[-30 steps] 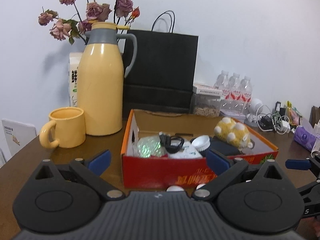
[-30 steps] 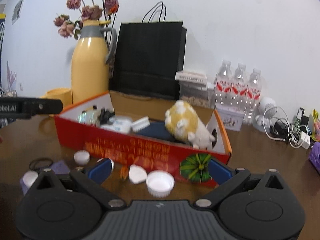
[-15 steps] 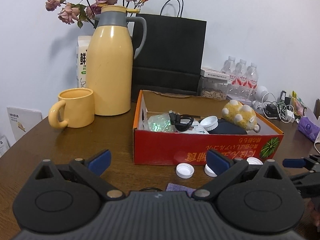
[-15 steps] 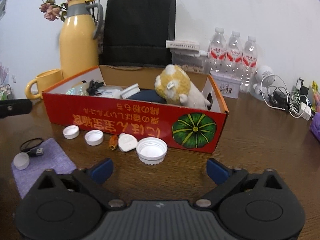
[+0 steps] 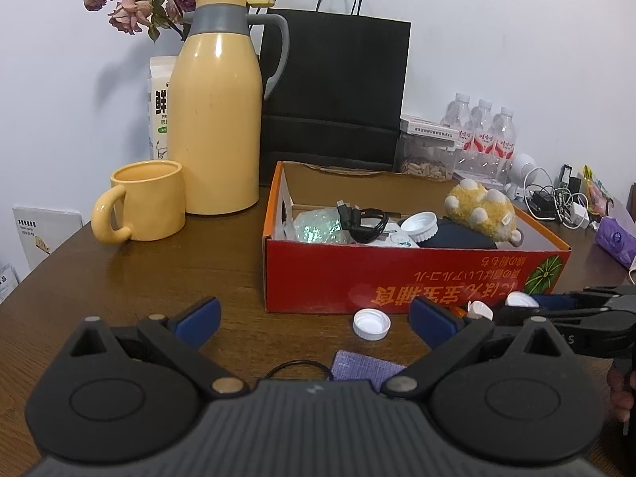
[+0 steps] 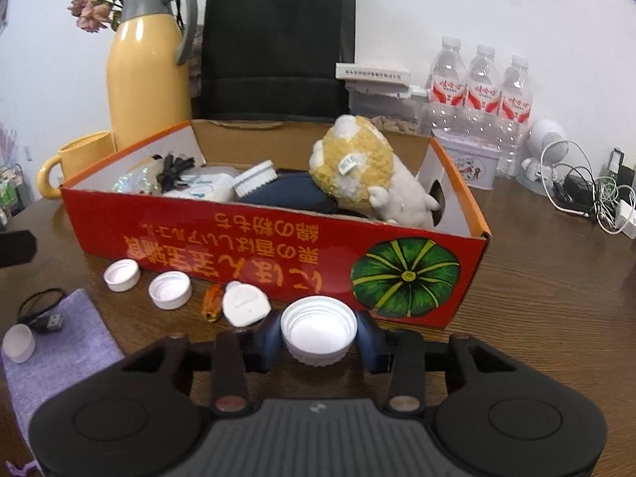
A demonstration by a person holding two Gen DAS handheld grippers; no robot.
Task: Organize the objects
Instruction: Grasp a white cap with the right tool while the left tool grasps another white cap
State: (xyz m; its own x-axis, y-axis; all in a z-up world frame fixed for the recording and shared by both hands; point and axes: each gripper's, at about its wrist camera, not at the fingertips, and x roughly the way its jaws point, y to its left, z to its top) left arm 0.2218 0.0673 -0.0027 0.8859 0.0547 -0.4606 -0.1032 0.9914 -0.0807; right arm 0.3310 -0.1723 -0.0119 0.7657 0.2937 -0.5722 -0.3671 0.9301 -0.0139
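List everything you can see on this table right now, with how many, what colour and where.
Cardboard box: one, red, table centre.
Plush toy: one, yellow and white, in the box.
Large cap: one, white, between the right claw's pads.
Small caps: two, white, before the box.
Thermos jug: one, yellow, left of the box.
Mug: one, yellow, beside the jug.
Paper bag: one, black, behind the box.
Water bottles: three, clear, back right.
Cloth: one, purple, front left.
Left claw: open, empty.
Right claw: jaws just closed on the large cap.
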